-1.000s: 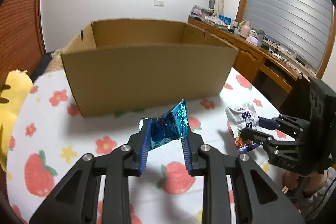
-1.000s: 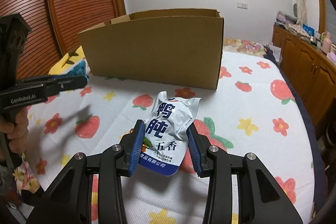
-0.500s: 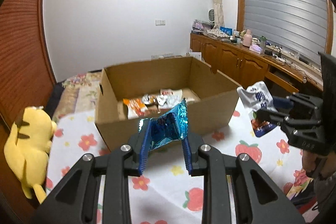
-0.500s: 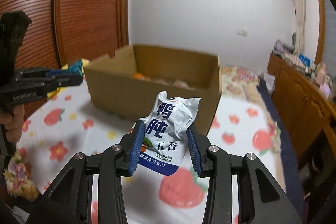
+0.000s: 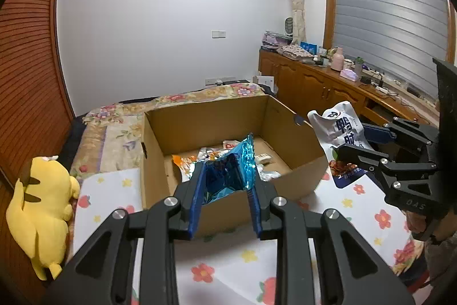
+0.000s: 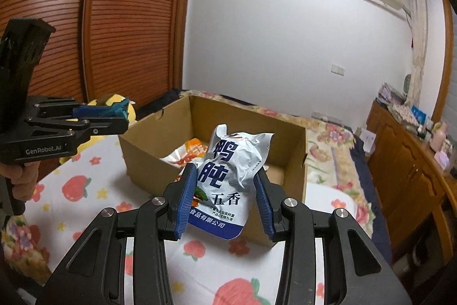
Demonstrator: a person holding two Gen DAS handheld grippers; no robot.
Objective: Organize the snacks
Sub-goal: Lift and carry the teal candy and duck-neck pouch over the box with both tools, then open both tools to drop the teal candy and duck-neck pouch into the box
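Observation:
My left gripper (image 5: 225,185) is shut on a shiny blue snack packet (image 5: 231,170) and holds it in the air at the near wall of an open cardboard box (image 5: 160,139). My right gripper (image 6: 225,190) is shut on a white pouch with blue Chinese lettering (image 6: 231,173) and holds it above the near edge of the same box (image 6: 297,162). Several snack packets (image 5: 185,162) lie on the box floor. Each gripper shows in the other's view: the right one (image 5: 351,145) with its pouch (image 5: 340,130), the left one (image 6: 114,116).
The box stands on a bed with a strawberry-and-flower sheet (image 5: 228,262). A yellow plush toy (image 5: 40,207) lies at the left edge. A wooden sideboard with clutter (image 5: 328,82) runs along the right wall. A slatted wooden wardrobe (image 6: 114,19) stands on the left.
Both grippers have risen with their packets from just above the sheet to above the box rim. The inside of the box has come into view.

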